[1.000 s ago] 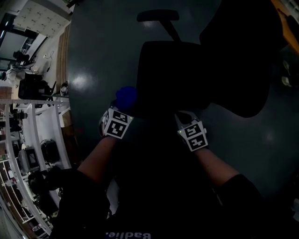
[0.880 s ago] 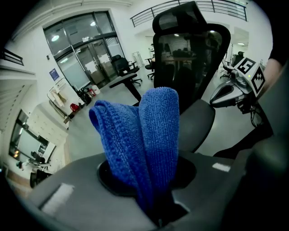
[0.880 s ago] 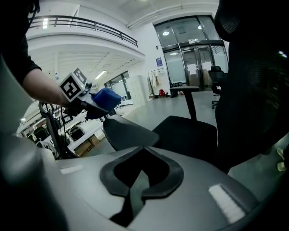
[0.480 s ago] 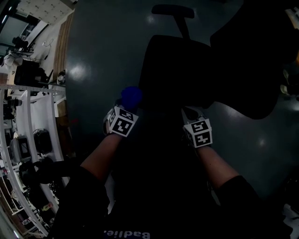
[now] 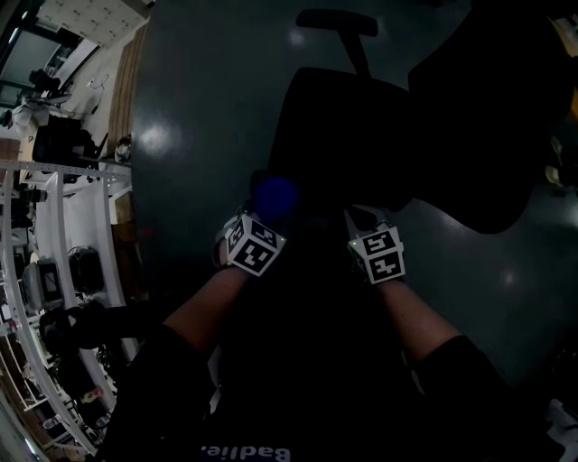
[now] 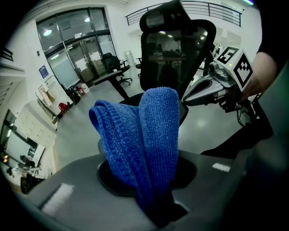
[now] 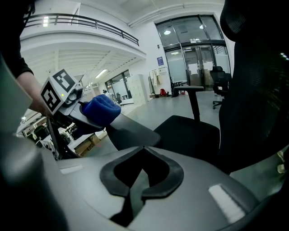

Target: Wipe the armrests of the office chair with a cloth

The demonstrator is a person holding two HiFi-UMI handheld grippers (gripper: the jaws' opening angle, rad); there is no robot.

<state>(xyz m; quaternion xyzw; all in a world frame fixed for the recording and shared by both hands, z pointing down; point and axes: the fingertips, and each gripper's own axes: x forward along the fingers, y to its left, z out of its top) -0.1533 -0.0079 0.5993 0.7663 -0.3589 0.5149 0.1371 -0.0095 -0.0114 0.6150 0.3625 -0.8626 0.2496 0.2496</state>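
Dimly, the head view shows a black chair (image 5: 348, 135) from above, its T-shaped armrest (image 5: 336, 20) on the far side. A blue cloth (image 5: 274, 194) bulges ahead of the left claw (image 5: 264, 217). The right claw (image 5: 359, 221) is near it, over the seat's near edge. Both sets of jaws are lost in shadow here.

The left gripper view makes them plain. Its jaws pinch the cloth, a ribbed microfibre fold standing up in front of a mesh chair back with a headrest (image 6: 165, 18).

The right gripper view shows smooth grey jaws pressed together on nothing, with the padded seat (image 7: 187, 131) beyond.
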